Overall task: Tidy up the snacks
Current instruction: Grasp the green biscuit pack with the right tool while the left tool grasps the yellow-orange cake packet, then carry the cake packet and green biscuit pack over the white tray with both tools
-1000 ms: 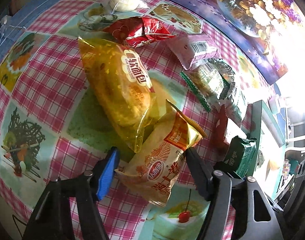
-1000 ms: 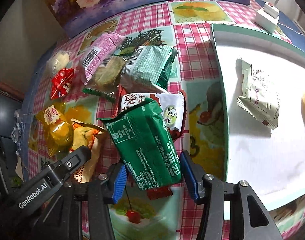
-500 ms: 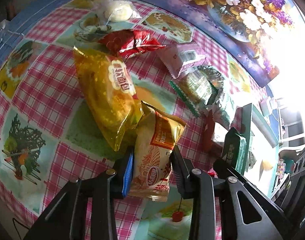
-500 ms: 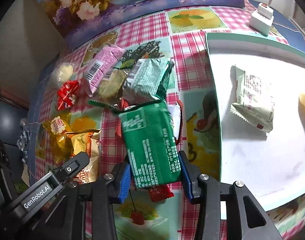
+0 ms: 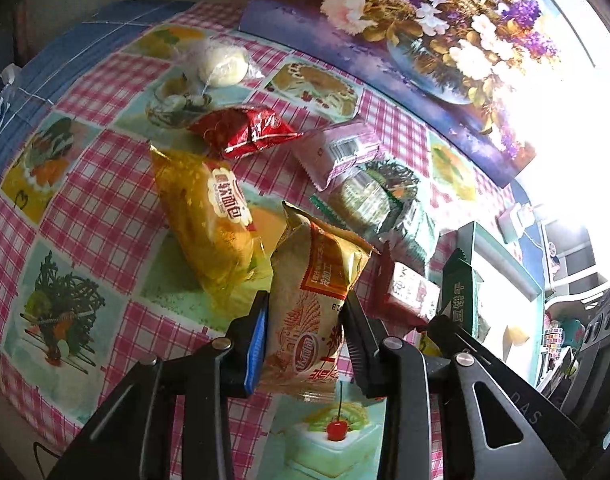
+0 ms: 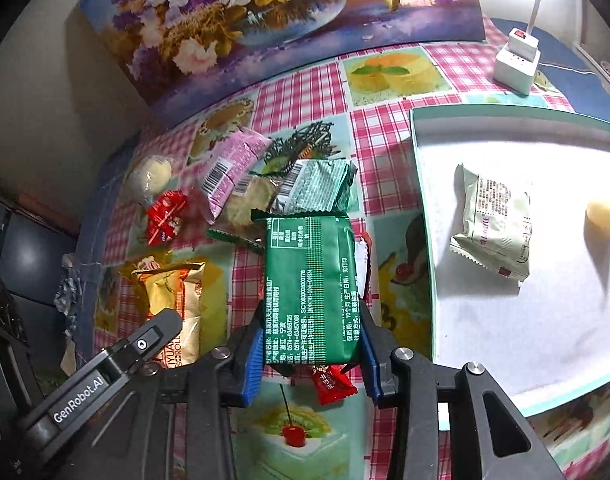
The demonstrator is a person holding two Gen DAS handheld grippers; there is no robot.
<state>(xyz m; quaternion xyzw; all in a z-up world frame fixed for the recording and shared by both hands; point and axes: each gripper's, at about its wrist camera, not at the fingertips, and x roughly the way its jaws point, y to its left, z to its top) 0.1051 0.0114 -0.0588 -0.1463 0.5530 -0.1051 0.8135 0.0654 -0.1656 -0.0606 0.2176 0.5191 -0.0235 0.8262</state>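
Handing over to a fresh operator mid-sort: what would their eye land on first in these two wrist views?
First, each gripper has a packet clamped: the left gripper squeezes an orange-and-cream snack bag, the right gripper a dark green packet, both lifted over the pile of snacks on the checked tablecloth. Next, the bright white tray with its teal rim, on the right, holding a pale green packet. Behind stands a flower painting.

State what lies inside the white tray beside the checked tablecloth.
Inside the white tray lie a pale green packet and a yellowish round snack at the frame's edge. Whatever lies beyond that edge is cut off.
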